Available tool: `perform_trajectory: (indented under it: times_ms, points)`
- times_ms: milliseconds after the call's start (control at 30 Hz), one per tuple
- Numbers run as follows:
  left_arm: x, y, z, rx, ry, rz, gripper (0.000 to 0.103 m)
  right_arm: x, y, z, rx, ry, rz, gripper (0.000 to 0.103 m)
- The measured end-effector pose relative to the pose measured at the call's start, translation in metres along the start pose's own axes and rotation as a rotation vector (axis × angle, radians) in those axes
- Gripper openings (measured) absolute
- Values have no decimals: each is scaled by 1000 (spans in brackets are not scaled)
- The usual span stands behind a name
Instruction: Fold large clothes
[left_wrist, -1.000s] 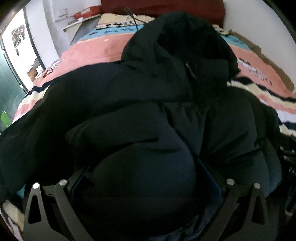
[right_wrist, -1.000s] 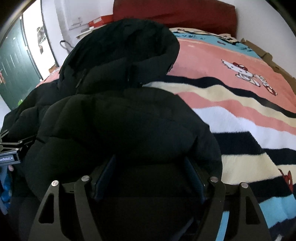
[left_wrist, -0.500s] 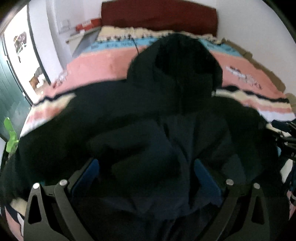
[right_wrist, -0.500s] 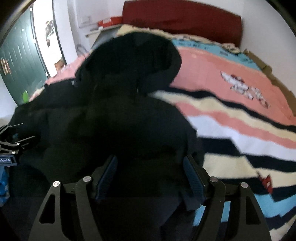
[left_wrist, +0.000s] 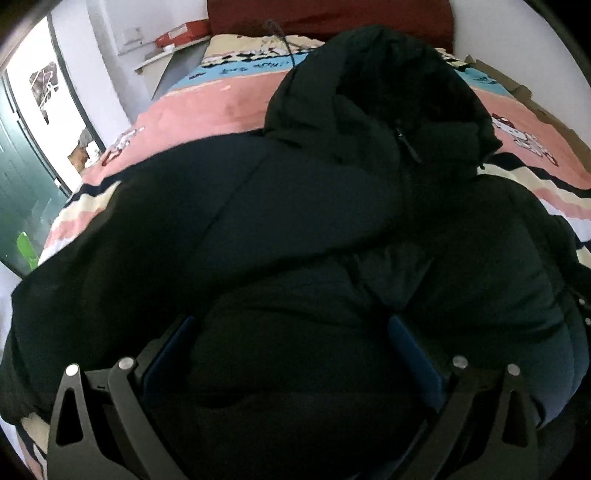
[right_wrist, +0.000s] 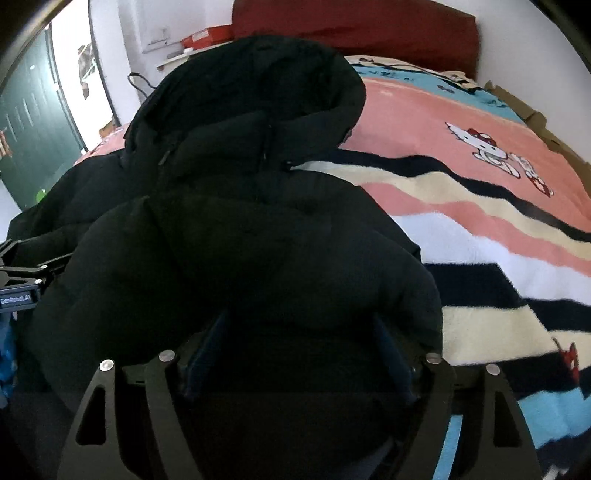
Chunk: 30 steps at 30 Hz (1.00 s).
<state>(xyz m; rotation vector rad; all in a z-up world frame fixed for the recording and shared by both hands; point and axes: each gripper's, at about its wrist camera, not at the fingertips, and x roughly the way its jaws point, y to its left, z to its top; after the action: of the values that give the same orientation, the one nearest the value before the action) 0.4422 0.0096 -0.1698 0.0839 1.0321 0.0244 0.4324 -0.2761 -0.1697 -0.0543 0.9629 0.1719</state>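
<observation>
A black puffy hooded jacket (left_wrist: 295, 221) lies on the bed, its hood (left_wrist: 388, 92) toward the headboard. My left gripper (left_wrist: 291, 350) is at the near end of the jacket, and a thick bulge of padding fills the space between its blue pads (left_wrist: 410, 354). The right wrist view shows the same jacket (right_wrist: 258, 240) and hood (right_wrist: 251, 92). My right gripper (right_wrist: 299, 343) is on the near right part, its jaws opening, with the fabric still packed between them and touching both pads. The left gripper's body (right_wrist: 22, 280) shows at the left edge.
The bed carries a striped cartoon-cat blanket (right_wrist: 480, 258) in pink, cream, white, dark blue and light blue. A dark red headboard (right_wrist: 351, 26) stands at the far end. A shelf with a red box (left_wrist: 181, 35) and a green door (right_wrist: 33, 129) are on the left. Cardboard (right_wrist: 524, 110) lines the far right side.
Half a second ago both views stood farther back from the jacket; now they are close again, much as a second ago. The jacket lies about as before.
</observation>
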Motion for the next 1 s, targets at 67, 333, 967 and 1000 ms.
perform_trajectory:
  times_ms: [67,333,967,1000]
  points:
    - [4,2,0,-12,18,-8,103,3,-1,0,5,6,1,78]
    - [-35,19,-2,-48,-1,-16,103,-19,2,5,17,50,-56,78]
    - [-156,227,-125,-353,-79,-62,103,-155,26,-31,73,-63,-76,78]
    - [-156,241,-132,-381,-80,-59,103,-160,28,-31,75,-66,-79,78]
